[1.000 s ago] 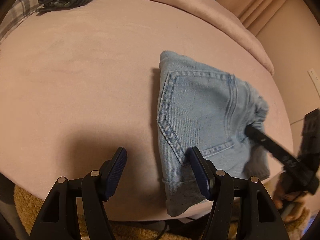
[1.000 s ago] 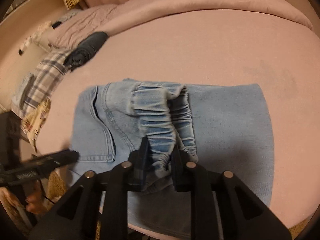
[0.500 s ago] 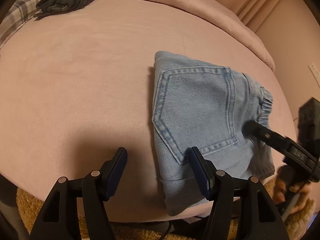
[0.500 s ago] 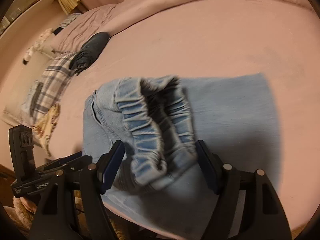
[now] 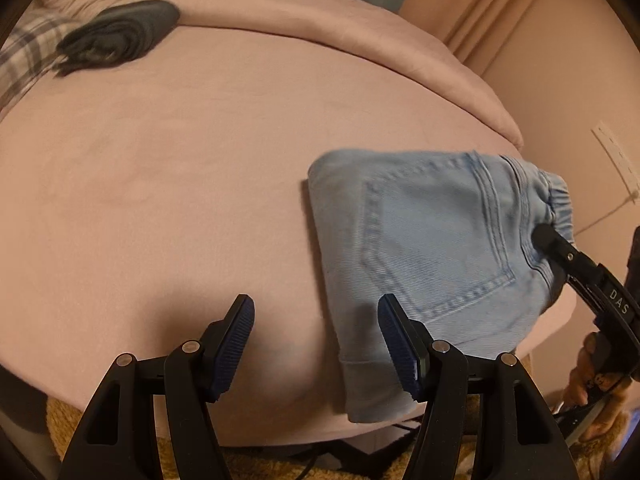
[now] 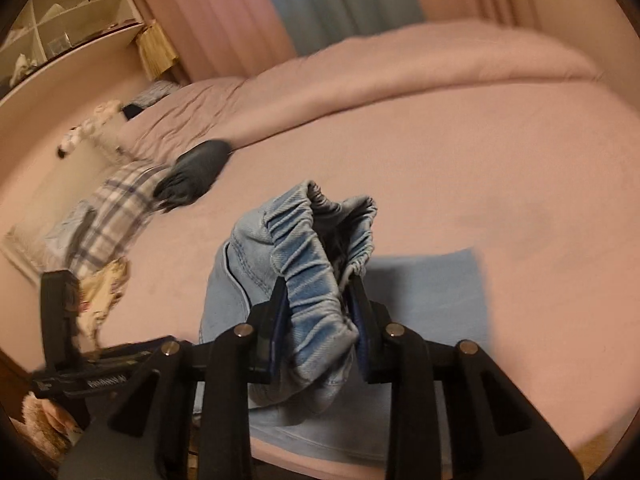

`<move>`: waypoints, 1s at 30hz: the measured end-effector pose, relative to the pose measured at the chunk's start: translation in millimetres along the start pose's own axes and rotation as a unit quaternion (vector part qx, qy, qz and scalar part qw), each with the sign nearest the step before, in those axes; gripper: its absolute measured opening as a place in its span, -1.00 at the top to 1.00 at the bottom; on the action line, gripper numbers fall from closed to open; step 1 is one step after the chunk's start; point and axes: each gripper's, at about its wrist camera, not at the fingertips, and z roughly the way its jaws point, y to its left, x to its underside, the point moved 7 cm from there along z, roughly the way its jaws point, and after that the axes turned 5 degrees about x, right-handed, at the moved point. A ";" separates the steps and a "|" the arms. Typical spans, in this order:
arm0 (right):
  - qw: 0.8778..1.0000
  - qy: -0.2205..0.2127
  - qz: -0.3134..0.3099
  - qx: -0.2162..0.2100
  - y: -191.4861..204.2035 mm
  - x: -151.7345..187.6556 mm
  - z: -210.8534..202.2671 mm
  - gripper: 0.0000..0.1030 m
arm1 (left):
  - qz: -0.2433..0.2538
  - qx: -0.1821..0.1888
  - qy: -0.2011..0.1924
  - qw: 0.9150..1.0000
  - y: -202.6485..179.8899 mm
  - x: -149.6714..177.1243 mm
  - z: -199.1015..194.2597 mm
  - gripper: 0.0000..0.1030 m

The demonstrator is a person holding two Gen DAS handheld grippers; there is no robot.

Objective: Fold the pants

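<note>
Light blue denim pants [image 5: 432, 256] lie folded on the pink bed at the near right edge, back pocket up. My left gripper [image 5: 316, 344] is open and empty, hovering just left of the pants' near corner. My right gripper [image 6: 318, 320] is shut on the elastic waistband [image 6: 316, 264] and holds it lifted off the lower layer of the pants [image 6: 432, 296]. In the left wrist view the right gripper [image 5: 560, 248] reaches in from the right at the waistband.
A dark folded garment [image 5: 116, 36] and a plaid cloth [image 6: 112, 216] lie at the far left of the bed. The rolled pink duvet [image 6: 400, 68] runs along the far side. A shelf unit [image 6: 60, 36] stands at the left wall.
My right gripper opened, then closed again on the waistband and lifted it up. My left gripper stayed open and moved little.
</note>
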 end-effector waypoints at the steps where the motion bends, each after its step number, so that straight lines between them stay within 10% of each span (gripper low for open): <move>1: 1.000 0.000 -0.003 0.022 -6.8 1.0 -4.8 0.45 | 0.004 -0.001 0.004 1.000 -2.5 0.5 4.0 -0.24; 9: 0.991 0.082 0.044 0.094 -69.9 61.1 22.5 0.43 | 0.023 -0.010 0.064 0.998 -12.5 19.5 50.5 -0.24; 30: 0.991 0.083 0.037 0.098 -68.0 59.0 23.0 0.41 | 0.013 -0.010 0.052 0.999 3.2 -57.0 97.7 -0.24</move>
